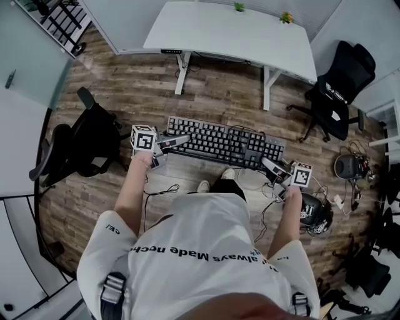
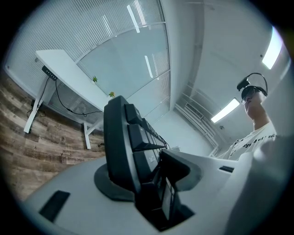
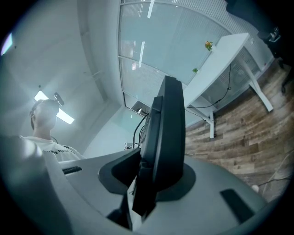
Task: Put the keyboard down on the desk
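A black keyboard (image 1: 219, 141) hangs level in the air in front of the person, above the wood floor, with a cable lying across its keys. My left gripper (image 1: 167, 144) is shut on its left end and my right gripper (image 1: 270, 165) is shut on its right end. In the left gripper view the keyboard (image 2: 126, 147) stands edge-on between the jaws, keys facing right. In the right gripper view the keyboard (image 3: 166, 137) fills the gap between the jaws the same way. The white desk (image 1: 231, 34) stands farther ahead, its top bare but for two small plants.
A black office chair (image 1: 81, 147) stands at the left and another (image 1: 340, 90) at the right. A helmet-like black object (image 1: 314, 214) and loose cables lie on the floor by the right hand. Two small plants (image 1: 239, 7) sit at the desk's far edge.
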Motion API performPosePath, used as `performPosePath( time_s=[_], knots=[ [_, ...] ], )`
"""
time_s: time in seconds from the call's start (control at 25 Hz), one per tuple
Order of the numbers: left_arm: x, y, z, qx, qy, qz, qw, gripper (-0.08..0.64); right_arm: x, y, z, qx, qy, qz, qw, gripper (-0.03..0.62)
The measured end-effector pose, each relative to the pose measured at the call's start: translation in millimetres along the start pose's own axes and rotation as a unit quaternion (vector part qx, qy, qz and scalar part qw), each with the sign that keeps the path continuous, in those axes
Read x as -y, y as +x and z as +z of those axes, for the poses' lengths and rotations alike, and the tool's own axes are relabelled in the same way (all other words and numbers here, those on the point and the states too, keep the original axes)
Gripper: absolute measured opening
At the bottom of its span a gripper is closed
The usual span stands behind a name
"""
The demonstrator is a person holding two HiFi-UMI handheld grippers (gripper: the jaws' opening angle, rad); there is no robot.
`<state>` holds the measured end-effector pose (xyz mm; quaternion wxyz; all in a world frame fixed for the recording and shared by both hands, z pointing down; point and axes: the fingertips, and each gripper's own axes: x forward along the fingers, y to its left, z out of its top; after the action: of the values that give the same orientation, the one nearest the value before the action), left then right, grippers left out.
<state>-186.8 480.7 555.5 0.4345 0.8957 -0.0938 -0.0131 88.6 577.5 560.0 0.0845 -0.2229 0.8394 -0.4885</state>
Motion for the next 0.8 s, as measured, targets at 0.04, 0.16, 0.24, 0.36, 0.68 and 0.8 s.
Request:
performPosePath(
  time_s=[0.04,0.16,0.24,0.36,0.68,0.8],
  knots=[
    [-2.1,1.0,2.5,0.000,0.001,0.000,1.0000,0.201,1.9,0.7,2.2,0.001,0.000,-0.001,1.000,0.109],
    [-10.5,4.1,8.7,-0.001,0.001,0.001,1.0000,0.202,9.9,4.1,7.1,0.004,0.005,-0.002,1.000,0.109],
    [-17.3,7.4,12.2,-0.002,0.001,0.004,1.0000,0.202,18.3,4.8,10.5,0.004,0.013,-0.004,1.000,0.109],
    [-24.8,17.8,20.8,-0.001,-0.001,0.006,1.0000,0.202,26.8,5.0,24.1,0.003,0.015,0.000,1.000,0.109],
    [-55.6,52.2,64.3,-0.002,-0.004,0.015,0.9999,0.204,58.7,12.0,81.2,0.001,0.016,0.007,1.000,0.109],
    [-66.2,65.1,81.6,-0.001,-0.005,0.017,0.9998,0.204,70.2,13.8,104.4,-0.001,0.011,0.007,1.000,0.109]
  ],
)
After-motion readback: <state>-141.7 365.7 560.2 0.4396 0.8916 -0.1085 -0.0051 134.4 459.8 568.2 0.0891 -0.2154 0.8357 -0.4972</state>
